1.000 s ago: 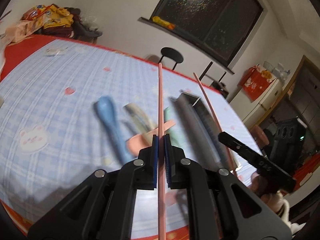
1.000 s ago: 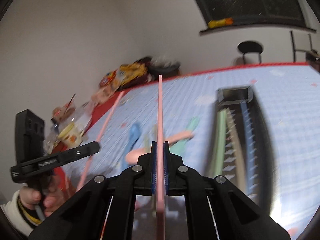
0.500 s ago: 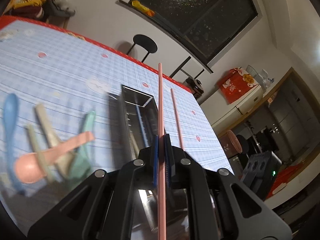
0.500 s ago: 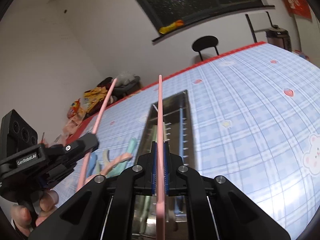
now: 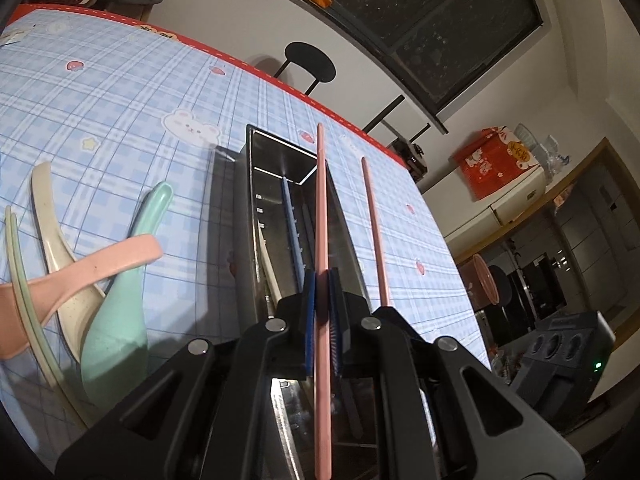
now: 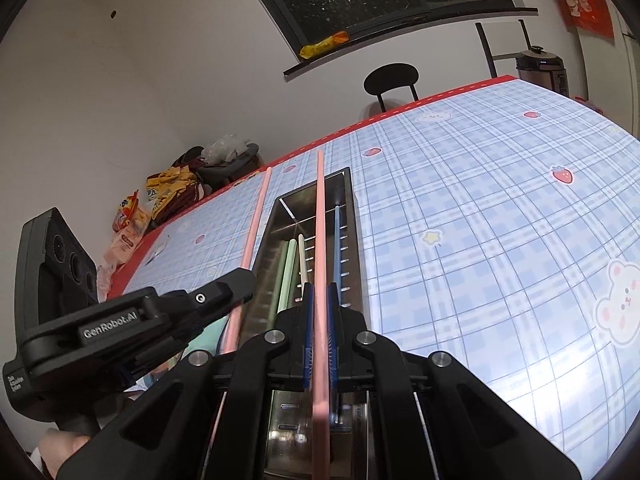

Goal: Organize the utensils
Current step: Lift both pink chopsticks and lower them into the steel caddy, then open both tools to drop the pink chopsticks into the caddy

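1. Placement of the pink chopsticks into the metal tray [image 5: 256,168] is judged to be the step in hand: one stick is carried by each gripper, and both are held lengthwise over the tray.
2. Left gripper [image 5: 322,280]: its blue pads [image 5: 309,300] are pressed together on a pink chopstick [image 5: 321,208], which is pinched near mid-length and pointed along the tray's right wall.
3. Right gripper [image 6: 319,292]: its pads are likewise closed on the second pink chopstick [image 6: 320,220], held above the tray [image 6: 350,216] in line with its long axis.
4. Inside the tray, a blue stick [image 6: 337,240], a cream one [image 6: 303,256] and green ones [image 6: 286,276] are seen lying lengthwise.
5. Next, each stick would need to be lowered level into the tray, parallel to those already there, and only then released; whether either tip touches the tray cannot be told.
6. Outside the tray, on the checked tablecloth [image 5: 120,92], a pink spoon [image 5: 92,272], a mint spoon [image 5: 120,320] and a cream spoon [image 5: 48,216] are left unsorted.
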